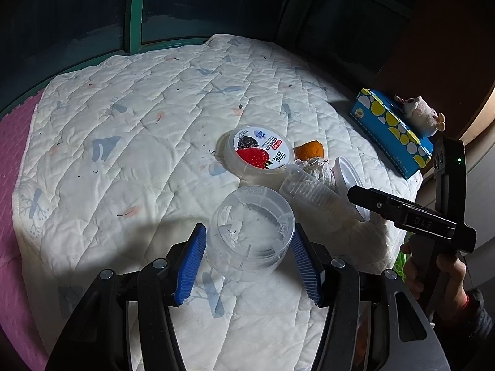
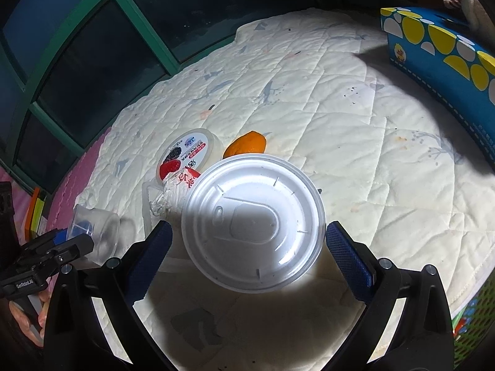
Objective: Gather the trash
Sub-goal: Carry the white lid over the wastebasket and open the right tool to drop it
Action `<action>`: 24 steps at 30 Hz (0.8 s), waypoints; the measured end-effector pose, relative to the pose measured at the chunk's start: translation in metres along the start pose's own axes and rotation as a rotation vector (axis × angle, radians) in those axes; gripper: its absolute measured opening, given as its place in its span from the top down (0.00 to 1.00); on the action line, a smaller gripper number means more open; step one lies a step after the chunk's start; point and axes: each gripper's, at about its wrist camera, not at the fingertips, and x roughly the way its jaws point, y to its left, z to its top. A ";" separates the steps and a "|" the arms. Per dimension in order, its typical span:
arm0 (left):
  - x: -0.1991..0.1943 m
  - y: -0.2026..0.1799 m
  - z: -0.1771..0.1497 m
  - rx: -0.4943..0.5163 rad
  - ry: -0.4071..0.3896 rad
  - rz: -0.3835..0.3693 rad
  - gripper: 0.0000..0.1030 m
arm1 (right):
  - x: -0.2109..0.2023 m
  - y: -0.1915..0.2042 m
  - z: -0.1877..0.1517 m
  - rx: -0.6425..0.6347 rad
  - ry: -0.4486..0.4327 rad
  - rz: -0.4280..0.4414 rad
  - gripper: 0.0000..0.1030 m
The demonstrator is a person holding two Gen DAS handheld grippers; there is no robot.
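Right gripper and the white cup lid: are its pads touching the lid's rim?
Apart. The right wrist view shows the right gripper open around the white lid, with quilt visible between each blue pad and the rim.

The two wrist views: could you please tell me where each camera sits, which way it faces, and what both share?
Left wrist: on the left gripper, looking down along its blue fingers clamped on a clear cup; a hand shows.
Right wrist: on the right gripper, angled down at a lidded cup between open fingers.
Shared: quilt, fruit-label tub, orange peel, blue tissue box.
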 end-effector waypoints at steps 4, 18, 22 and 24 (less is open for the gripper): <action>0.002 0.001 -0.001 -0.008 0.006 -0.003 0.47 | 0.004 0.001 0.001 -0.002 0.007 -0.004 0.04; 0.004 0.006 -0.003 -0.022 0.018 -0.010 0.47 | 0.011 -0.003 -0.001 0.014 0.018 -0.009 0.04; 0.004 0.005 -0.004 -0.023 0.020 -0.013 0.47 | 0.013 0.003 -0.001 -0.009 0.012 -0.039 0.04; 0.004 0.005 -0.004 -0.025 0.021 -0.014 0.47 | 0.014 0.004 -0.001 -0.013 0.005 -0.054 0.04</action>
